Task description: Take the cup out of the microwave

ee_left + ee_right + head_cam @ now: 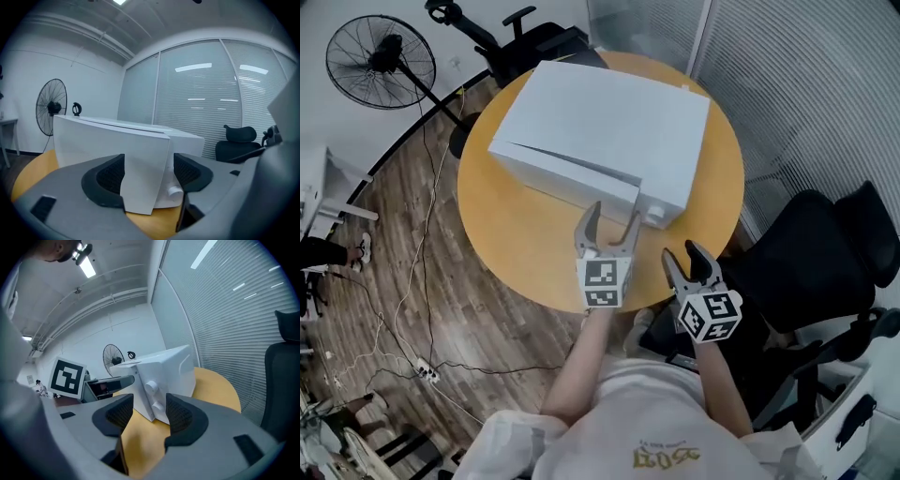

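Head view gives me the whole scene from above: one white microwave (609, 122) on one round yellow worktop (525, 234), two black office chairs (825, 262) (534, 37) and one standing fan (380, 61) on the wooden floor. I count two tools. The left hand-held gripper (614, 214) is just before the front corner of the microwave, and the right hand-held gripper (682, 253) is near the worktop's edge, a little further from the microwave. The cup I cannot see in any view; the microwave's body hides its inside. In the left gripper view the left hand-held gripper (147, 176) has its jaws wide apart. The free edge of the door (145, 173) shows between them, and the pads do not press on it. If the door is fully shut or a little ajar, I cannot tell. This view shows only one knob (174, 191). The right gripper view shows two knobs (151, 387) (159, 406), one above the other on the microwave's (164, 366) panel. It also shows the marker cube (68, 377) of the left tool, which the left gripper view does not show. The right hand-held gripper (149, 411) has its jaws apart and holds nothing; only the worktop and the corner of the microwave are seen beyond them.
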A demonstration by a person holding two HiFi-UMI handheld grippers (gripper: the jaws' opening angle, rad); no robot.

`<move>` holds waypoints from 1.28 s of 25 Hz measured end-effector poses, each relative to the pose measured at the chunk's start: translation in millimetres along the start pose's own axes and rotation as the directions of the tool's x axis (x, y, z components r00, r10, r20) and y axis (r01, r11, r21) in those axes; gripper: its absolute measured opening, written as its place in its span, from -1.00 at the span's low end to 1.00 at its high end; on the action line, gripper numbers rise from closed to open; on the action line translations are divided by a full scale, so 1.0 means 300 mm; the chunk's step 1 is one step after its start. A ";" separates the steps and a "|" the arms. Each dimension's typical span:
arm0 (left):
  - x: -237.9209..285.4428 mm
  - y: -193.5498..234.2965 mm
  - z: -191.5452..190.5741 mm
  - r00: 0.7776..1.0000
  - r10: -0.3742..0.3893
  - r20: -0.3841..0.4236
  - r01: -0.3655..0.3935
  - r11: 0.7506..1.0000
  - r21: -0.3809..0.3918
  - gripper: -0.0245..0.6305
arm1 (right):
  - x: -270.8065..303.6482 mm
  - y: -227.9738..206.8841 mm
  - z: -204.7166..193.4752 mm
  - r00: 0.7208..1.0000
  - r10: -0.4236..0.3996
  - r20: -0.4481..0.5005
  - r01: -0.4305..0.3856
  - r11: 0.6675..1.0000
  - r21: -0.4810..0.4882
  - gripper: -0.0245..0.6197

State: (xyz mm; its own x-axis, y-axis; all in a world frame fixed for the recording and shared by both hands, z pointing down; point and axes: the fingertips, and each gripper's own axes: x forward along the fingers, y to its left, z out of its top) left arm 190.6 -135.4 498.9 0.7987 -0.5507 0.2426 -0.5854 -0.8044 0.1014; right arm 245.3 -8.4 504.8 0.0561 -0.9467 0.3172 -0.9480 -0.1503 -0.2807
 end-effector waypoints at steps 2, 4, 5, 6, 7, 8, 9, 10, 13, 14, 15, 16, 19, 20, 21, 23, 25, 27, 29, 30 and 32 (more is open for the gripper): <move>0.009 0.026 0.019 0.998 0.061 0.020 -0.061 0.998 0.010 0.07 | 0.016 0.003 0.003 0.999 0.035 -0.004 -0.035 0.999 0.003 -0.27; 0.011 0.035 0.038 0.994 0.102 0.037 -0.104 0.994 0.043 0.07 | 0.019 0.006 0.002 0.998 0.065 -0.002 -0.065 0.998 0.018 -0.27; 0.014 0.032 0.045 0.993 0.113 0.043 -0.115 0.992 0.055 0.07 | 0.019 0.006 0.003 0.997 0.076 -0.002 -0.076 0.997 0.020 -0.27; 0.019 0.028 0.051 0.991 0.121 0.047 -0.124 0.991 0.059 0.08 | 0.018 0.004 0.006 0.996 0.084 -0.001 -0.084 0.996 0.018 -0.27; 0.025 0.025 0.055 0.990 0.130 0.051 -0.133 0.989 0.057 0.08 | 0.016 0.001 0.009 0.996 0.091 0.001 -0.091 0.996 0.015 -0.27; 0.029 0.024 0.056 0.989 0.140 0.053 -0.143 0.988 0.053 0.08 | 0.014 -0.003 0.011 0.995 0.096 0.003 -0.096 0.995 0.012 -0.27; 0.032 0.024 0.056 0.987 0.150 0.055 -0.153 0.987 0.051 0.07 | 0.011 -0.010 0.011 0.995 0.099 0.005 -0.099 0.995 0.010 -0.27; 0.034 0.026 0.055 0.986 0.159 0.057 -0.162 0.985 0.053 0.07 | 0.007 -0.018 0.008 0.995 0.099 0.005 -0.099 0.995 0.008 -0.27; 0.030 0.033 0.056 0.982 0.176 0.067 -0.181 0.981 0.073 0.03 | -0.008 -0.055 -0.002 0.996 0.091 0.003 -0.091 0.996 0.014 -0.28; 0.028 0.033 0.056 0.981 0.178 0.071 -0.184 0.980 0.078 0.03 | -0.014 -0.070 -0.006 0.996 0.086 0.003 -0.086 0.996 0.017 -0.28; 0.027 0.033 0.056 0.981 0.180 0.074 -0.186 0.979 0.080 0.03 | -0.018 -0.083 -0.008 0.997 0.080 0.004 -0.080 0.997 0.021 -0.28; 0.026 0.033 0.056 0.981 0.181 0.076 -0.187 0.979 0.080 0.03 | -0.021 -0.095 -0.008 0.997 0.075 0.006 -0.075 0.997 0.022 -0.28; 0.016 0.034 0.051 0.981 0.176 0.076 -0.182 0.980 0.077 0.03 | -0.024 -0.108 -0.007 0.998 0.068 0.011 -0.069 0.997 0.024 -0.29; 0.011 0.034 0.049 0.983 0.170 0.075 -0.175 0.982 0.076 0.03 | -0.023 -0.104 -0.006 0.997 0.070 0.011 -0.071 0.997 0.025 -0.29; 0.007 0.034 0.047 0.984 0.163 0.073 -0.169 0.983 0.077 0.02 | -0.021 -0.096 -0.004 0.997 0.075 0.011 -0.075 0.997 0.024 -0.29; -0.004 0.036 0.045 0.985 0.156 0.068 -0.162 0.983 0.084 0.03 | -0.016 -0.072 0.002 0.996 0.092 0.011 -0.092 0.996 0.019 -0.29; -0.016 0.034 0.042 0.986 0.154 0.067 -0.160 0.983 0.092 0.03 | -0.014 -0.048 0.005 0.994 0.110 0.012 -0.110 0.994 0.010 -0.29; -0.028 0.029 0.040 0.986 0.147 0.073 -0.153 0.984 0.096 0.03 | -0.010 -0.031 0.000 0.992 0.127 0.008 -0.127 0.992 0.003 -0.30; -0.042 0.030 0.037 0.987 0.141 0.080 -0.148 0.984 0.100 0.06 | -0.003 -0.011 -0.009 0.989 0.145 0.001 -0.145 0.989 0.001 -0.30; -0.052 0.032 0.034 0.987 0.141 0.081 -0.149 0.983 0.104 0.07 | 0.000 0.000 -0.014 0.988 0.154 -0.003 -0.154 0.988 -0.001 -0.30; -0.074 0.036 0.025 0.986 0.144 0.082 -0.152 0.982 0.109 0.06 | 0.005 0.022 -0.023 0.985 0.170 -0.009 -0.170 0.985 -0.005 -0.30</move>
State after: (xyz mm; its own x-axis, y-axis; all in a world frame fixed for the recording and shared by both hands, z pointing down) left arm 167.5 -133.5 487.4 0.7149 -0.6770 0.1749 -0.6815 -0.7306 -0.0425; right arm 237.0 -8.7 509.8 -0.1087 -0.9560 0.2725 -0.9451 0.0144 -0.3263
